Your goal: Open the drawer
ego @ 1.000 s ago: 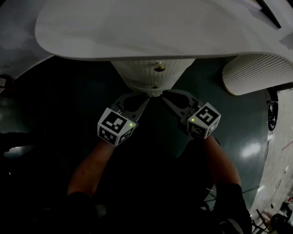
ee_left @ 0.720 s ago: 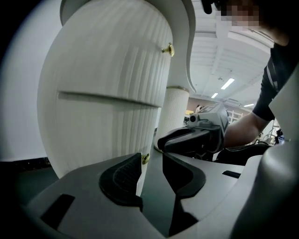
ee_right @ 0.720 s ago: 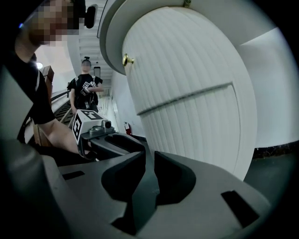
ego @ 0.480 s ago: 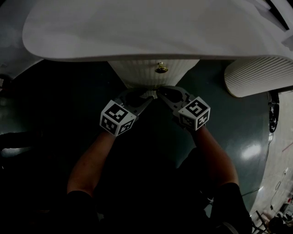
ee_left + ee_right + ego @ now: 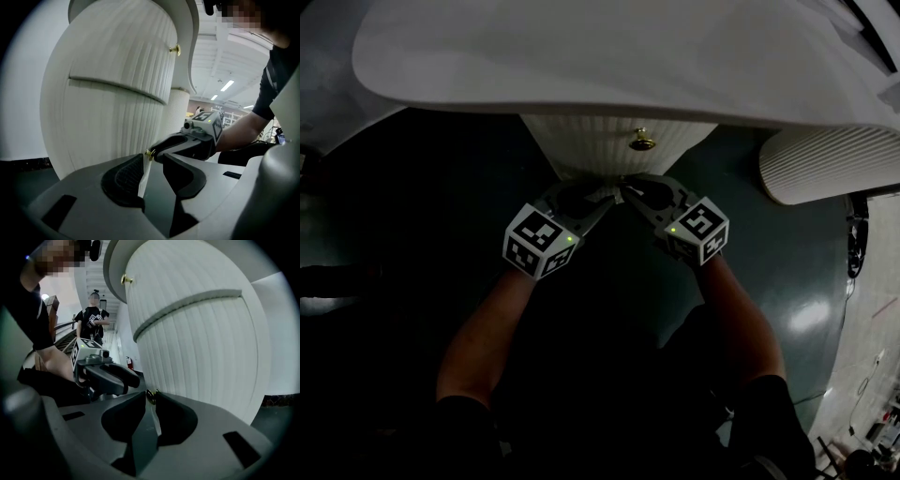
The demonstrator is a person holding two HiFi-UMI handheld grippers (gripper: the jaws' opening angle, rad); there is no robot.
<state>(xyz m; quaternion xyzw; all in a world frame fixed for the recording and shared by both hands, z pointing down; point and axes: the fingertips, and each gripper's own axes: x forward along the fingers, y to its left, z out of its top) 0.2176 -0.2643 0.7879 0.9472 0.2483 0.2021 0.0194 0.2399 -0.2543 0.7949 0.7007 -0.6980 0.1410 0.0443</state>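
A white fluted cabinet (image 5: 600, 145) stands under the table top. Its upper brass knob (image 5: 642, 142) (image 5: 175, 48) is untouched. A seam (image 5: 117, 86) divides the two fronts. The lower brass knob (image 5: 151, 394) sits between the tips of my right gripper (image 5: 150, 393) (image 5: 626, 189), which look closed on it. My left gripper (image 5: 152, 157) (image 5: 605, 199) stands open right beside it, tips nearly meeting the right gripper's, with the knob (image 5: 149, 153) just past them. In the head view the lower knob is hidden by the jaws.
A broad white table top (image 5: 581, 56) overhangs the cabinet. A second fluted pedestal (image 5: 825, 159) stands to the right on the dark green floor (image 5: 769, 272). A person (image 5: 95, 317) stands far off in the background.
Both grippers have drawn in together at the cabinet's lower front, over the lower knob. Since half a second ago they have hardly moved.
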